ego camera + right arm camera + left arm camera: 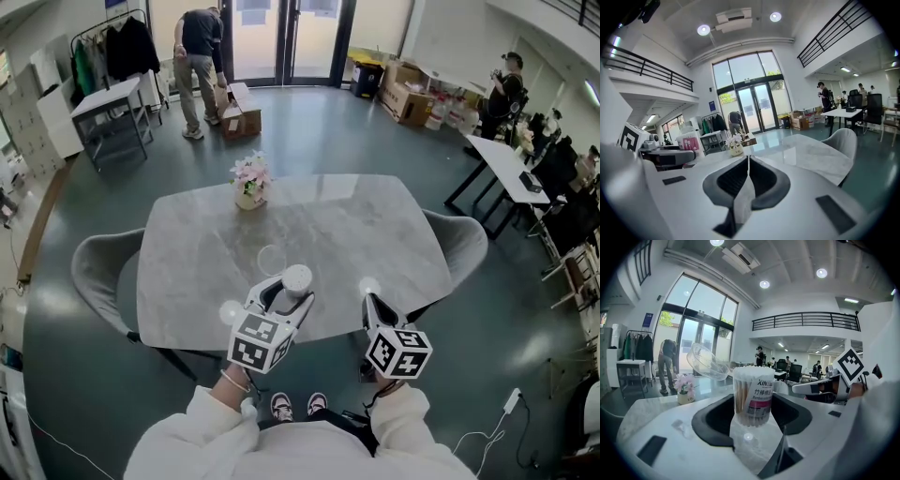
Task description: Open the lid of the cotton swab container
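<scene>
Container (752,397) stands upright between the jaws of the left gripper (750,425), whose dark pads close on its lower sides, so it is held above the near edge of the surface (356,234) with its long axis roughly vertical. It is packed with swabs, their white tips level at the open top. The clear lid (705,361) tilts off the rim on the far-left side as the left gripper view shows it, and it seems hinged there and already swung back, though its transparency makes the joint hard to confirm. In the head view the container (297,277) sits at the tip of the left gripper (289,292), with a faint ring (270,260) just beyond it that is probably the same lid. The right gripper (746,174) has its jaws pressed together on nothing; it sits to the container's right, near but apart (368,298). Any further push on the lid would fall to this free gripper, which would have to cross over the top, since the lid lies on the side away from it. The label reads "XIN…", then 竹棒棉签 and a line starting "Bamboo", above a pink band.
</scene>
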Motion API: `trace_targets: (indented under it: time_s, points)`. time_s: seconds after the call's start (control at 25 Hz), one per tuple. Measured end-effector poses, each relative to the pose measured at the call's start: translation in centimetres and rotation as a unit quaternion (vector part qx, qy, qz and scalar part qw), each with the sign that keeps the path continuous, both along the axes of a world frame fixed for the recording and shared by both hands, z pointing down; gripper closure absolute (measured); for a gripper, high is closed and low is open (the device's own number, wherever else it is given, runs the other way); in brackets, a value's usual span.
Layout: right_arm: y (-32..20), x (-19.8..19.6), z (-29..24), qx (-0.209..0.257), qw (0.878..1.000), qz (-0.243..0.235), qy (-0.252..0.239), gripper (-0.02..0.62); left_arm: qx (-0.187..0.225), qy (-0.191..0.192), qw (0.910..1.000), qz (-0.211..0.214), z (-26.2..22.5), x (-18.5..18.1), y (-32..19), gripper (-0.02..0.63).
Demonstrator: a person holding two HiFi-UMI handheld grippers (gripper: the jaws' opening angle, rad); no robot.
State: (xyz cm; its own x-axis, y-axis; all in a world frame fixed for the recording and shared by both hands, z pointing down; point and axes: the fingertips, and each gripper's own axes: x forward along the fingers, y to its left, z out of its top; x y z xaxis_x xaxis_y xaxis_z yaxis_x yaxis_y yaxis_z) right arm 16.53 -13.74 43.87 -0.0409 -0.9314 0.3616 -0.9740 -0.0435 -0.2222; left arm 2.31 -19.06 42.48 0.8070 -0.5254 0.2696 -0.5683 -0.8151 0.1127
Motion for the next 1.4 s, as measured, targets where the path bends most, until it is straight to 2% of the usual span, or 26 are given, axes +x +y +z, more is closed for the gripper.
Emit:
trace_targets:
  time_s: [0.48, 0.64, 0.8, 1.4]
  points:
    - [0.4, 0.1, -0.6, 0.008, 0.999, -0.035, -0.009, 0.528, -0.005, -0.014, 0.9996, -0.026, -0.4, 1.4, 1.7, 0.361]
    - [1.1, 0.7, -0.6, 0.003, 0.999, -0.039, 0.022, 0.535, -0.009, -0.008, 0.9995, -0.029, -0.3, 2.4, 2.4, 0.362]
    - [1.6, 0.4, -1.0, 0.005, 0.998, -0.053, 0.028, 0.535, -0.004, -0.013, 0.9996, -0.023, -0.5, 3.1, 3.5, 0.361]
    - [1.4, -1.4, -1.1, 0.011, 0.996, -0.081, 0.031, 0.535, 0.003, -0.018, 0.9995, -0.027, -0.6, 2.4, 4.4, 0.362]
